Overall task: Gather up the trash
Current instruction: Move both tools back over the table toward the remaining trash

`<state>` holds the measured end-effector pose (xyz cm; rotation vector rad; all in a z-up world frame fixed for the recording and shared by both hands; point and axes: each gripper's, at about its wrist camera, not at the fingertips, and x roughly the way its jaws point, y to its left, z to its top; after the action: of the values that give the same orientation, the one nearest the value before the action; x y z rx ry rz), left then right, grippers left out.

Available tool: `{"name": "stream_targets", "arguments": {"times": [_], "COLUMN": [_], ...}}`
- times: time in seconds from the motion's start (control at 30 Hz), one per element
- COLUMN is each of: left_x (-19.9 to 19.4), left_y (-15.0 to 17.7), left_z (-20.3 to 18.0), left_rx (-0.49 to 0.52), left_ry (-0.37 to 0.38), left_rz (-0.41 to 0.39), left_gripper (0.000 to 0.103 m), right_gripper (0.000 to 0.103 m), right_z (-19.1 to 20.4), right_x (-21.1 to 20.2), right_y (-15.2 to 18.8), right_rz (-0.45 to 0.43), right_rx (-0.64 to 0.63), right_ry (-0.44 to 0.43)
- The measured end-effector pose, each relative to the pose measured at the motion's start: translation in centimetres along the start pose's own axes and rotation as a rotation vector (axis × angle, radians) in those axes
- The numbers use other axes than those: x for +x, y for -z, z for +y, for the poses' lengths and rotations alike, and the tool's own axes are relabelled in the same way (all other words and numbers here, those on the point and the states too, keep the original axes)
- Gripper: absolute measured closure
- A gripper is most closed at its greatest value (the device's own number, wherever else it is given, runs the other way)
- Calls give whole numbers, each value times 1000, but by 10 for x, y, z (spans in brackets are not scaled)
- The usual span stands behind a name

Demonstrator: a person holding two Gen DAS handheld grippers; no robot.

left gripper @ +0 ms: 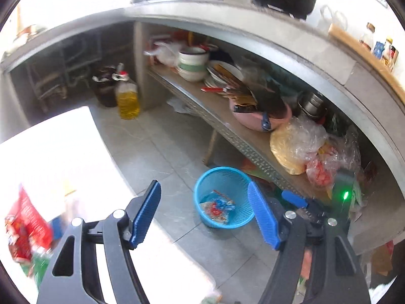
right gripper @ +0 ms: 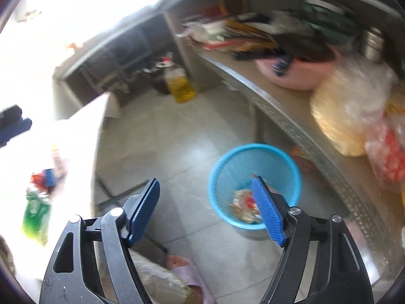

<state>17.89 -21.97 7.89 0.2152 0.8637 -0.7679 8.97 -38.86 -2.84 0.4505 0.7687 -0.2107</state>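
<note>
Blue mesh plastic forms the trash basket (left gripper: 224,197), which stands on the grey tiled floor (left gripper: 152,152) just in front of the low shelf (left gripper: 227,121), with crumpled wrappers (left gripper: 217,206) already lying at its bottom. Trash not yet collected sits on the white surface (left gripper: 63,152) at about 9 o'clock in both views: a red packet (left gripper: 25,225) near the surface's near edge in the left wrist view, and a green packet (right gripper: 35,215) with red and blue scraps beside it in the right wrist view, blurred too much to name closer. The left gripper (left gripper: 205,215) is released, fingers spread wide and holding nothing, the basket at about 1 o'clock past its right finger. The right gripper (right gripper: 206,210) is likewise spread and empty, with the basket at about 1 o'clock behind its right finger. My judgement is that the next pick turns on swinging toward 9 o'clock, away from the basket; the left gripper looks nearer the red packet, whose long axis seems to run roughly up and down the view. On the shelf lie a pink basin (left gripper: 260,119), stacked bowls (left gripper: 192,63) and plastic bags (left gripper: 298,144); a bottle of yellow oil (left gripper: 127,98) stands on the floor farther back.
</note>
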Motion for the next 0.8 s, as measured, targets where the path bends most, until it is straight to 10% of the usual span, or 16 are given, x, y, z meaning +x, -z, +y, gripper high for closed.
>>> {"name": "stream_targets", "arguments": {"times": [0.8], "left_x": [-164], "left_y": [168], "left_z": [183], "left_rx": [-451], "left_ry": [-374], "left_rz": [-208], "left_gripper": [30], "right_gripper": [27], "right_z": [174], "right_x": [25], "right_y": [-16], "right_rz": [182], "right_rx": [-223], "right_ry": [-418]}}
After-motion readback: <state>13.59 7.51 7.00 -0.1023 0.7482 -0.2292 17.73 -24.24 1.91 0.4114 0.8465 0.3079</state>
